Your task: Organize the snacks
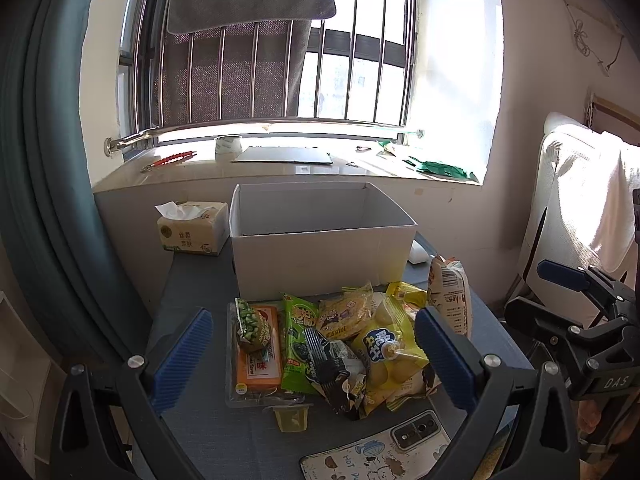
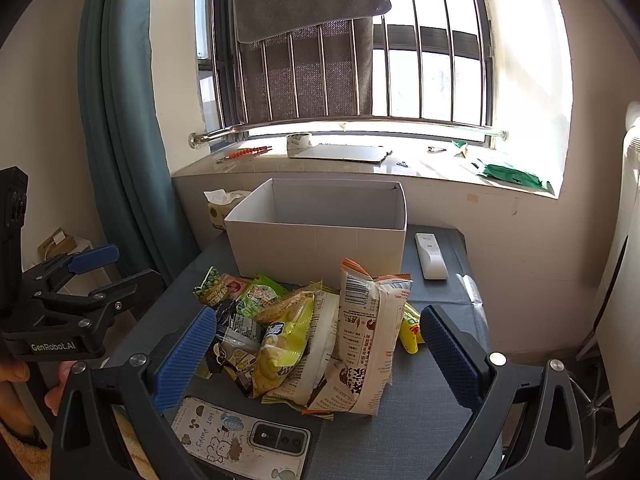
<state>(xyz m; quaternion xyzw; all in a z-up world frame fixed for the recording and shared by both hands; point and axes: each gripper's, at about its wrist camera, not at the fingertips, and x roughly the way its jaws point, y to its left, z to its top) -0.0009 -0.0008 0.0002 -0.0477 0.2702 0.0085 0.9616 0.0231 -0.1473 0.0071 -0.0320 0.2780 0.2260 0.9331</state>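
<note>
- Left gripper (image 1: pixel 314 354): fingers spread wide, holding nothing, above the snacks (image 1: pixel 340 344).
- Right gripper (image 2: pixel 318 354): fingers likewise spread, empty.
- Snacks piled mid-table, just before the box (image 1: pixel 320 256).
- Phone (image 2: pixel 240 440) at the table's near edge.

Snack packets (image 1: pixel 344 344) heaped before an open box (image 1: pixel 320 240) on a table (image 1: pixel 200 304).
Tissue pack (image 1: pixel 192 232) left of box; remote (image 2: pixel 430 256) right; phone (image 2: pixel 240 440) nearest, in front of the heap.
</note>
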